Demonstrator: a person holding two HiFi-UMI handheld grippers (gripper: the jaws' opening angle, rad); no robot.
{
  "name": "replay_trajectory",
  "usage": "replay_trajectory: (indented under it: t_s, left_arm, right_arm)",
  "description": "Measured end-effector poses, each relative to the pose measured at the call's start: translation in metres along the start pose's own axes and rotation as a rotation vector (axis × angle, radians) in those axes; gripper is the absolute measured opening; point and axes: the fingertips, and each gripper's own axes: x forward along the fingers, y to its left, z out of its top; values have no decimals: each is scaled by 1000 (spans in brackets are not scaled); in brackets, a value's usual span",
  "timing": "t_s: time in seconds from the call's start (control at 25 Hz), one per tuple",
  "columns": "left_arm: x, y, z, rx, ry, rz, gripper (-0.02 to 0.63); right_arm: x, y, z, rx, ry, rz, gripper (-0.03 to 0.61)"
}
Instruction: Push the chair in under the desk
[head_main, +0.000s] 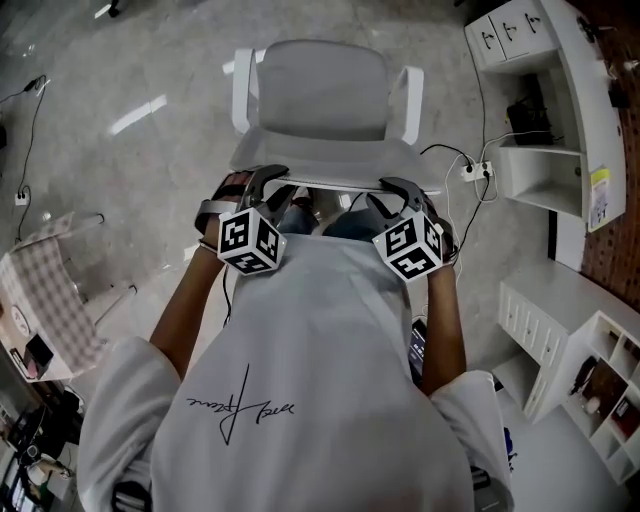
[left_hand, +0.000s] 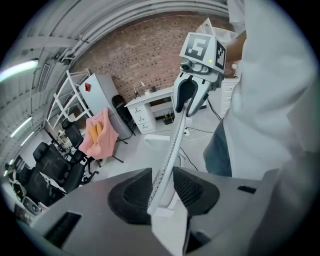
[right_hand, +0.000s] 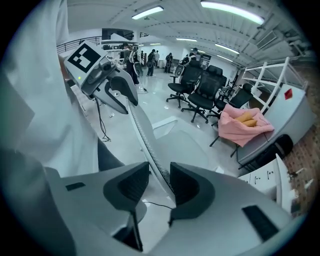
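Overhead, a pale grey polished floor (head_main: 120, 150) is stretching open to the left of a white chair (head_main: 325, 100) and beyond it, leaving free room on those sides. The chair is standing out on the middle of this floor, its back towards the person and its seat pointing away. It is not tucked under any desk. Along the floor's right edge a white desk unit (head_main: 545, 130) with shelves is standing apart from the chair. Near the floor's left edge a small table with a checked cloth (head_main: 50, 290) is sitting well clear.

A person in a white shirt (head_main: 320, 380) is standing just behind the chair, arms reaching forward.

The left gripper (head_main: 272, 180) is straddling the left part of the chair's top rim (left_hand: 172, 145). In the left gripper view, the left gripper (left_hand: 162, 187) is keeping its jaws released, with the thin rim running between the pads and a gap showing on one side.

The right gripper (head_main: 395, 190) is straddling the right part of the same rim (right_hand: 145, 135). In the right gripper view, the right gripper (right_hand: 160, 182) is likewise standing apart around the rim, not clamping it.

Between the chair and the desk unit a power strip (head_main: 475, 170) is lying on the floor with cables trailing from it.
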Motion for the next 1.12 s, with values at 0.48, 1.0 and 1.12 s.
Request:
replay_trajectory:
  t_s: [0.48,1.0,1.12]
  left_arm:
    - [5,3,4,-10,-37,-42,130]
    - [9,8,5,-42,-34,-50,140]
    - [10,11,5,-51,-32,-48,143]
  right_arm:
    - [7,-5,-5,-24,28,-33,152]
    - [8,-9,-4,-31,12,-37,150]
    - [9,-11,-3,-32,13,-37,150]
